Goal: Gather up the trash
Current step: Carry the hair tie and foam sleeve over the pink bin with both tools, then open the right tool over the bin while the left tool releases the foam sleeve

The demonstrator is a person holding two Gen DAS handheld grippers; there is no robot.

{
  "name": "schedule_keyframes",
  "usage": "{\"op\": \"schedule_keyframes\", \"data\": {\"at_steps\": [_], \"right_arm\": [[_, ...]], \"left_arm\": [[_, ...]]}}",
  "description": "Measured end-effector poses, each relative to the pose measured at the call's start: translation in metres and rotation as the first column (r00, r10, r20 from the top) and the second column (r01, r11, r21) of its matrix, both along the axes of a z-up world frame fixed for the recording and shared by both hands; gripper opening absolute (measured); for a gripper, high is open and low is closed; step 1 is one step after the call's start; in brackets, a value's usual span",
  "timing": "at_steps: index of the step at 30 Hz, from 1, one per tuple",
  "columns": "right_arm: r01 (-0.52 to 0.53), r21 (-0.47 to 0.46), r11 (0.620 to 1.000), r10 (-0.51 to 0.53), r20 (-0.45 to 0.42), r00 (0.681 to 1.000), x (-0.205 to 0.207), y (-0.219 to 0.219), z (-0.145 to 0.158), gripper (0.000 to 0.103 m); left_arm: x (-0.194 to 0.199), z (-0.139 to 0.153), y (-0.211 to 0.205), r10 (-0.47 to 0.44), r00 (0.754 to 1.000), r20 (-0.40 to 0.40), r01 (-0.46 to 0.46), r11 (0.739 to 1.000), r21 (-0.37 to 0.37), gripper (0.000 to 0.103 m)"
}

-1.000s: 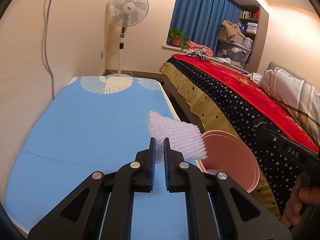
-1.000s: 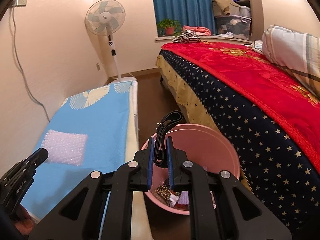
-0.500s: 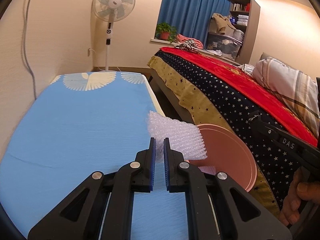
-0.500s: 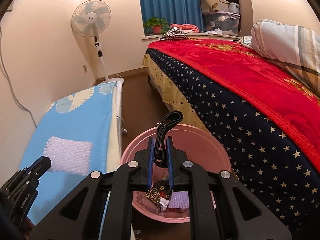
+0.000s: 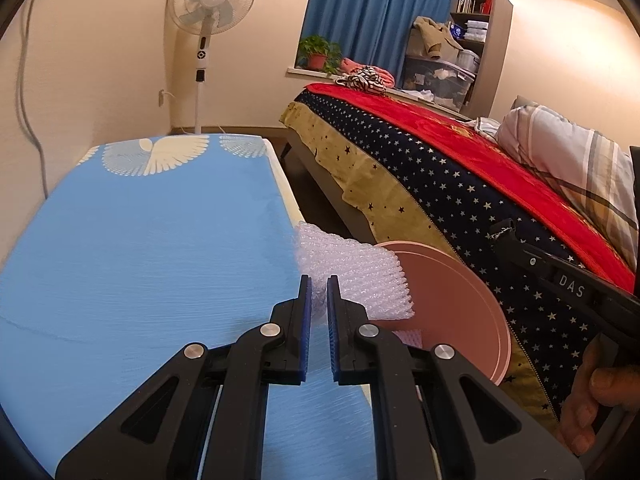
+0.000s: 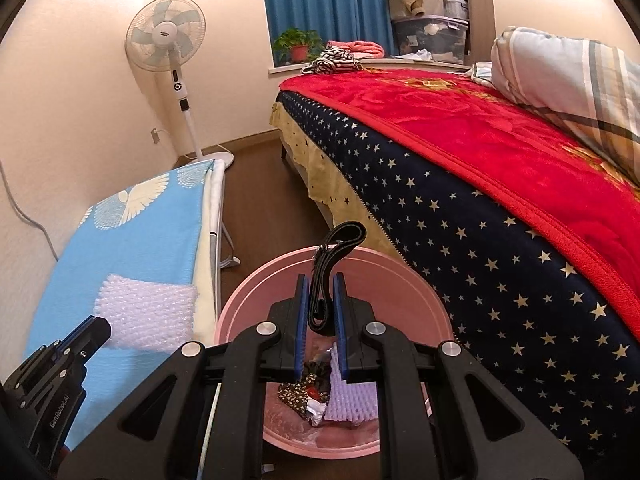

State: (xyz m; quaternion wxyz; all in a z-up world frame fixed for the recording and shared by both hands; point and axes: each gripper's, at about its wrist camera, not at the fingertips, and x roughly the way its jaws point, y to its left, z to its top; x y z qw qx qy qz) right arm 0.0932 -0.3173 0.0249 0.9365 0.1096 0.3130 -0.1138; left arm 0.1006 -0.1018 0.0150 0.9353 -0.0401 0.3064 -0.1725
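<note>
My left gripper (image 5: 318, 282) is shut on a white bubble-wrap sheet (image 5: 356, 276), which hangs past the right edge of the blue-covered board (image 5: 140, 264), just left of the pink bin (image 5: 452, 312). The right wrist view shows the sheet (image 6: 148, 312) beside the bin's left rim, with my left gripper (image 6: 98, 326) below it. My right gripper (image 6: 320, 284) is over the pink bin (image 6: 400, 280), shut on a black strap (image 6: 344, 236) that loops up above its fingers. Scraps of trash (image 6: 320, 396) lie at the bin's bottom.
A bed with a starry cover and red blanket (image 6: 500, 184) runs along the right, close to the bin. A pedestal fan (image 5: 208, 4) stands at the far wall. A narrow strip of brown floor (image 6: 260, 200) separates board and bed. A hand (image 5: 588, 404) grips the right tool.
The left gripper has carried the bubble wrap rightwards from over the board to its edge by the bin. The right gripper has sunk a little over the bin, strap still gripped.
</note>
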Motion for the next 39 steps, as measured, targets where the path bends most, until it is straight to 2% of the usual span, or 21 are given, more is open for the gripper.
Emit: {"op": "schedule_keyframes", "data": {"at_steps": [21,39], "right_arm": [[0.027,0.014,1.000,-0.027,-0.022,0.999,0.006,-0.012,-0.010,0.013],[0.027,0.018,0.999,-0.027,-0.024,0.999,0.005,-0.013,-0.013,0.013]], "left_arm": [[0.010,-0.014,-0.028,-0.054,0.998,-0.029,0.054,0.998,0.008,0.008],[0.011,-0.017,-0.032,-0.067,0.997,-0.036,0.067,0.998,0.005,0.008]]}}
